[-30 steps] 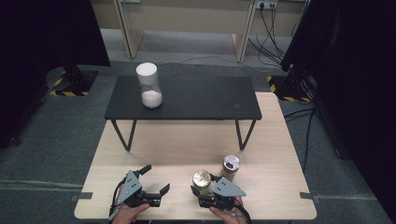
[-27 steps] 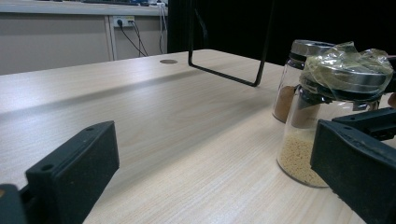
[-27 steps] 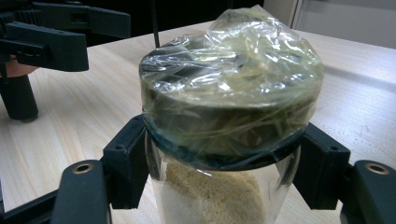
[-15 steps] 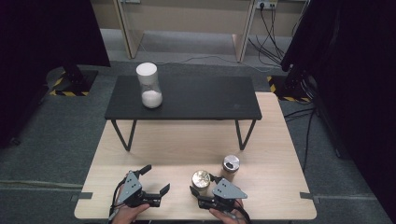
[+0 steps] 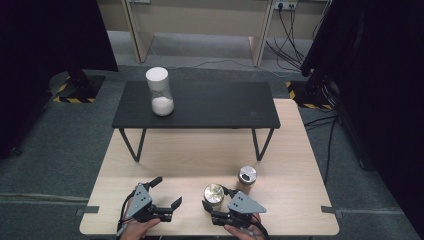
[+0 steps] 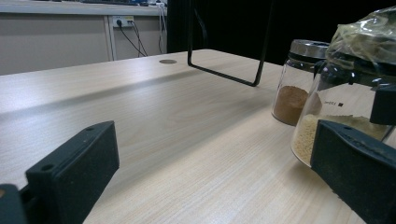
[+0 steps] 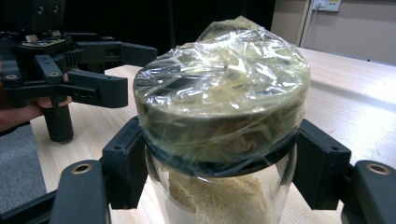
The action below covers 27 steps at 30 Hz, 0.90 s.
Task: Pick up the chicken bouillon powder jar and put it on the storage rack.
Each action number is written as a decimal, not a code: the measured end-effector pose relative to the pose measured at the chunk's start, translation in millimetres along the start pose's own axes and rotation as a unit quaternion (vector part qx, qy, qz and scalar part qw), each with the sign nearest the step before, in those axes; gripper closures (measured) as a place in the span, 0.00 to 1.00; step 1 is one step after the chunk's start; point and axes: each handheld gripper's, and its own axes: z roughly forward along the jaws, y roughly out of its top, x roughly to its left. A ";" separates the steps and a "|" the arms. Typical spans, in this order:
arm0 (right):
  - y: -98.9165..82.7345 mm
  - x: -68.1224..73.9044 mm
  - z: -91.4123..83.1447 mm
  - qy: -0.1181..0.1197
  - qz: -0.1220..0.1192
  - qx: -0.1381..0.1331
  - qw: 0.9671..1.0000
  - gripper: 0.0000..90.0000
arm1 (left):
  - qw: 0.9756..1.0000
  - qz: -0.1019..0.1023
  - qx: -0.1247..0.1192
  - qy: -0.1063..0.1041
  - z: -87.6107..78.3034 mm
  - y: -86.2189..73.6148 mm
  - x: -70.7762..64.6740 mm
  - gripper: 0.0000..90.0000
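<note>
At the near edge of the pale wooden table, the right gripper has its jaws pinched on a glass jar, one on each side just under the lid. In the right gripper view the jar shows crinkled plastic wrap stretched over its lid and pale yellowish grains inside.

The left gripper sits beside it to the left, jaws spread wide with nothing between them, resting low over the tabletop. A hand comes up from the bottom edge to hold it, and in the right gripper view it appears as a black frame just behind the jar.

A second jar with a shiny metal lid stands just beyond and to the right of the gripped one; the left gripper view shows brown powder in it.

Farther back, a low black bench on thin legs stands on the table, carrying a clear container with white powder at its bottom.
</note>
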 end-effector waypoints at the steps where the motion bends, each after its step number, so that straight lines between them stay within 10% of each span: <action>1: 0.7 0.4 -0.3 0.001 0.001 0.000 1.000 0.34 | 1.000 0.000 0.000 0.000 0.0 0.0 0.0 0.01; 27: 19.7 4.2 -10.9 0.010 0.008 0.004 1.000 0.34 | 1.000 -0.002 0.001 0.001 0.4 -0.6 0.5 0.01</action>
